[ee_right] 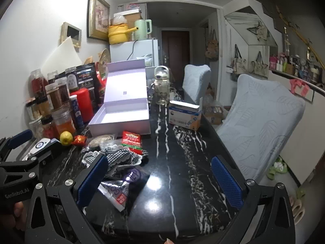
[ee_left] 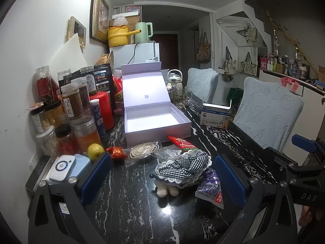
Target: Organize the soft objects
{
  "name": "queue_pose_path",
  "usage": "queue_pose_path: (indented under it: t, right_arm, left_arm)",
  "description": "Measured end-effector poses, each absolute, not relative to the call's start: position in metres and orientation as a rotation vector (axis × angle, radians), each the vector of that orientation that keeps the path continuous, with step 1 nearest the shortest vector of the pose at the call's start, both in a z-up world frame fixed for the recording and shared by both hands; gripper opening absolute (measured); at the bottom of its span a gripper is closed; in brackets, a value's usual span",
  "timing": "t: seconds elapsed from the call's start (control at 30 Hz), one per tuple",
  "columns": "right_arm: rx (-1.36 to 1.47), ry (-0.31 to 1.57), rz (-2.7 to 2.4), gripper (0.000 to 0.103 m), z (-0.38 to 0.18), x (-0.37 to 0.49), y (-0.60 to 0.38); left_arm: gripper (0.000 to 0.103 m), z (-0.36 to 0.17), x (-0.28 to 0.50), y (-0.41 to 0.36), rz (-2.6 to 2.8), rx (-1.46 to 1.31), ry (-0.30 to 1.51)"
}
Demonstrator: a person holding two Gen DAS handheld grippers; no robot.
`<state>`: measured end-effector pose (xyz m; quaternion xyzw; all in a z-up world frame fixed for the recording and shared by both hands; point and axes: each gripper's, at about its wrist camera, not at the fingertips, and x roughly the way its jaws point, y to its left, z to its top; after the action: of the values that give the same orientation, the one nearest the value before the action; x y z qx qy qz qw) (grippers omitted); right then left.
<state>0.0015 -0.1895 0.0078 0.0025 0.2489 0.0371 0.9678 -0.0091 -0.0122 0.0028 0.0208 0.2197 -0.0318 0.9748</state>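
Left wrist view: our left gripper (ee_left: 162, 180) has fingers spread wide, empty, framing the gingham cloth (ee_left: 182, 165) on the tabletop (ee_left: 130, 193); right gripper (ee_right: 159, 180) likewise wide. Open box (ee_left: 156, 120) waits behind.

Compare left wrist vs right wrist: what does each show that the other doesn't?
Left wrist only: the small plush toy under the checkered cloth, and the glass mug beside the box.

Right wrist only: the slippers on the floor past the chair.

Both: the open white box, empty inside; the yellow fruit; the coiled cord in its bag; the purple packet; the tissue box. Left gripper and right gripper have jaws wide, holding nothing.
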Motion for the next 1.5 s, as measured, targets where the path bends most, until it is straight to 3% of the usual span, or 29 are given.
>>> queue_pose_path:
  t: [1.5]
  right_arm:
    - [0.007,0.529,0.079,0.103,-0.0008,0.0054,-0.1909]
  left_arm:
    - [0.103,-0.0035,-0.0073,-0.0043,-0.048,0.014,0.471]
